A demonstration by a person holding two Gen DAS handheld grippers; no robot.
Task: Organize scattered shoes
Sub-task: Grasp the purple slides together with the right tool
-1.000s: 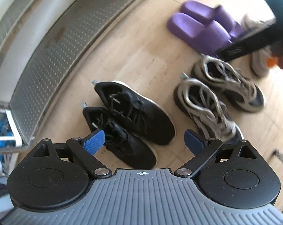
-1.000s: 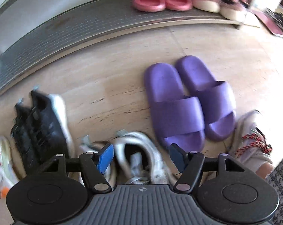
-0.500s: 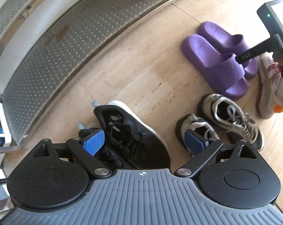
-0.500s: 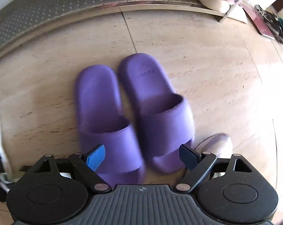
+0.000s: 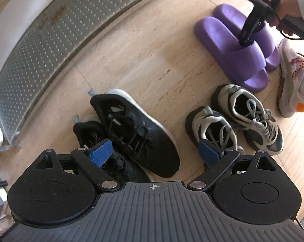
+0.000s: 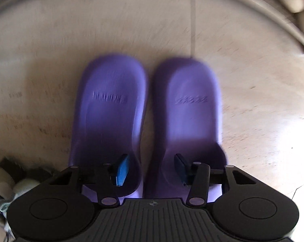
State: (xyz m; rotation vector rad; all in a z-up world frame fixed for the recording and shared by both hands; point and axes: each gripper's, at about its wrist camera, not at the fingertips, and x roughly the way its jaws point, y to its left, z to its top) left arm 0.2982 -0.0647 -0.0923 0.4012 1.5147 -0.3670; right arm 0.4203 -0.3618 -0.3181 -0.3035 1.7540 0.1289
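Observation:
Two purple slides (image 6: 111, 104) (image 6: 192, 104) lie side by side right under my right gripper (image 6: 152, 169). It is open, one blue-padded finger dipping under each strap, and the slides' adjoining inner walls sit between the fingers. This view is motion-blurred. In the left wrist view the same right gripper (image 5: 245, 41) reaches into the purple slides (image 5: 230, 60). My left gripper (image 5: 155, 153) hovers open over a pair of black sneakers (image 5: 140, 133). A grey-and-white pair (image 5: 250, 119) stands to their right.
A perforated metal shoe shelf (image 5: 51, 40) curves along the far side of the tan floor. A white shoe with red laces (image 5: 291, 80) stands right of the slides. A hand (image 5: 287, 6) holds the right gripper's handle. A grey sneaker (image 6: 2, 183) shows at the lower left.
My right gripper dropped down onto the purple slides, and its fingers narrowed and went under the straps. The left gripper pulled back and up a little, so more of the floor shows.

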